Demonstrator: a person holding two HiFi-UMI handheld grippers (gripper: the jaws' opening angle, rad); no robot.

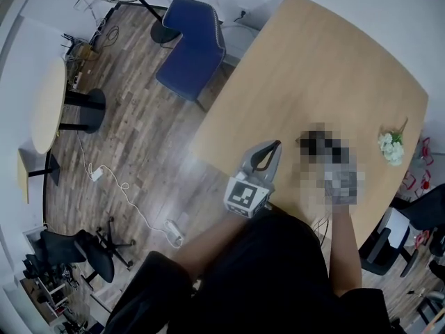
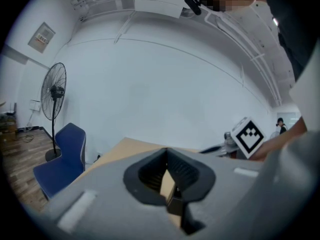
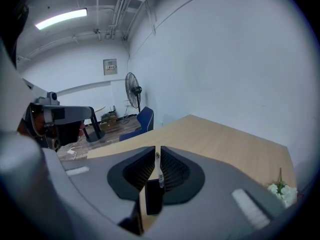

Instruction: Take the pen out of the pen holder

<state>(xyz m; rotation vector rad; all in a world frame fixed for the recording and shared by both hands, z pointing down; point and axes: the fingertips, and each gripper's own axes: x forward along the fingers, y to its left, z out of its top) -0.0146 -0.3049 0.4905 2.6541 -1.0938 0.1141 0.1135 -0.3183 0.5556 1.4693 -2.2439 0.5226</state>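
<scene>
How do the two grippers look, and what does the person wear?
The left gripper and the right gripper both have grey bodies with black ribbed fingers that taper towards the tips. Each carries a white cube with black square markers. The person wears black clothing.

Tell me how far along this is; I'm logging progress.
Done, seemingly: the right gripper is closed on a thin pale stick, probably the pen, over the table. In hand: just that; the left gripper is shut, empty. Left: unclear, as no pen holder shows in any view.
</scene>
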